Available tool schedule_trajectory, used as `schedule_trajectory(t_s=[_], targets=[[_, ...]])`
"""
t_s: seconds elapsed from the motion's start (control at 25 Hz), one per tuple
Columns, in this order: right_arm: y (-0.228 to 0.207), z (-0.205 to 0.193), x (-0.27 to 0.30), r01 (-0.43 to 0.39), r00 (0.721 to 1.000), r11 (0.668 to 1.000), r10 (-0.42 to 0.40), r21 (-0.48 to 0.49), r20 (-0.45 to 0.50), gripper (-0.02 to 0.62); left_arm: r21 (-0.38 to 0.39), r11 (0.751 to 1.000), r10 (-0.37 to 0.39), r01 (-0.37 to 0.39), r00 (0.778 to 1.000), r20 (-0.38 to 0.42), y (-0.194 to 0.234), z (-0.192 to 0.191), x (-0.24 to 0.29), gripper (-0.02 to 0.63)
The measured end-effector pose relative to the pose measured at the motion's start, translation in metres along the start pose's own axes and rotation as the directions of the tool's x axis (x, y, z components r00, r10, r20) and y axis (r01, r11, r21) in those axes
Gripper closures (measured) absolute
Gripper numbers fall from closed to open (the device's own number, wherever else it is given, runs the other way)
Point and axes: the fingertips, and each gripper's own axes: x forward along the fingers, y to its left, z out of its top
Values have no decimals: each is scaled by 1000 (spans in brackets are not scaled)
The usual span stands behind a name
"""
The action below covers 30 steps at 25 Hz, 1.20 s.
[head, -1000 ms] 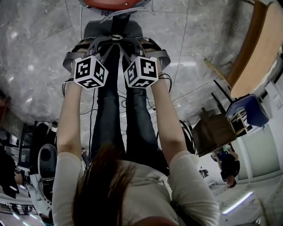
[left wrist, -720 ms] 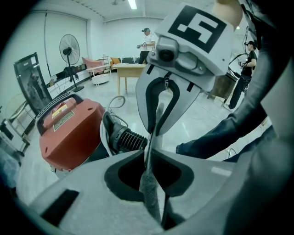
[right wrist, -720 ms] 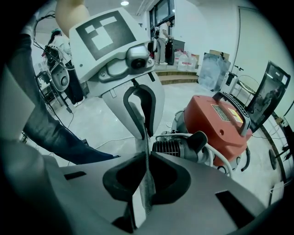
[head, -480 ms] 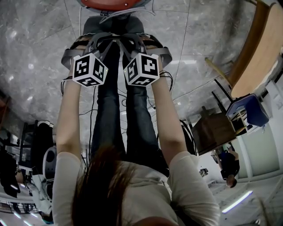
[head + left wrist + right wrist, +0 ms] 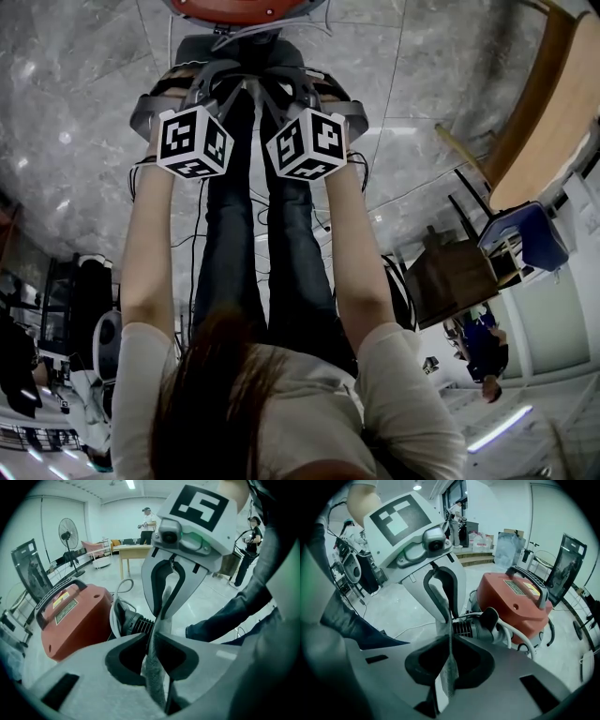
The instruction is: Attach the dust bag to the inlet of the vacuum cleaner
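We're pinching the dust bag (image 5: 154, 681) in both narrow claws, left claw (image 5: 151, 637) and right claw (image 5: 450, 637) side by side, on the near side of the ribbed black inlet (image 5: 136, 623) of the red vacuum cleaner (image 5: 70, 616). Left jaws have just been opening with fabric between them, so we're risking a slip there, leaving the bag mouth sagging past the inlet.

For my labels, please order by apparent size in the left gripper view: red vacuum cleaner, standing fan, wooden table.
1. red vacuum cleaner, but nearest the camera.
2. wooden table and standing fan look alike; unranked.
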Motion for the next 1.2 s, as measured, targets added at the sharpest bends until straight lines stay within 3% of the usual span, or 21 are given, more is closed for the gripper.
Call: schedule_trajectory(t_s=[0.24, 0.32, 0.48, 0.6, 0.72, 0.88, 1.04, 1.2], targets=[[-8, -3, 1, 28, 1000, 996, -29, 80, 12, 563, 44, 999, -14, 13, 1000, 5, 7, 4, 5, 531], [-9, -3, 1, 16, 1000, 999, -16, 39, 1, 561, -3, 1000, 8, -8, 1000, 20, 7, 3, 4, 531], [-18, 2, 2, -21, 999, 996, 18, -92, -33, 552, -188, 981, 70, -58, 996, 61, 9, -1, 1, 537], [-22, 6, 4, -42, 998, 990, 37, -138, -43, 551, -228, 970, 95, -77, 993, 67, 12, -3, 1, 538], [-22, 5, 2, -8, 1000, 997, 6, -78, -24, 552, -178, 982, 75, -63, 995, 59, 13, -1, 2, 537], [-25, 1, 1, 50, 999, 998, -51, 42, 7, 552, -52, 998, 20, -18, 999, 25, 17, 4, 5, 535], [-25, -2, 2, 60, 998, 994, -62, 96, 16, 557, 76, 997, -26, 27, 1000, -15, 18, 6, 7, 532], [-24, -1, 2, 52, 999, 996, -52, 67, 6, 560, 77, 996, -46, 46, 999, 1, 19, 6, 6, 529]])
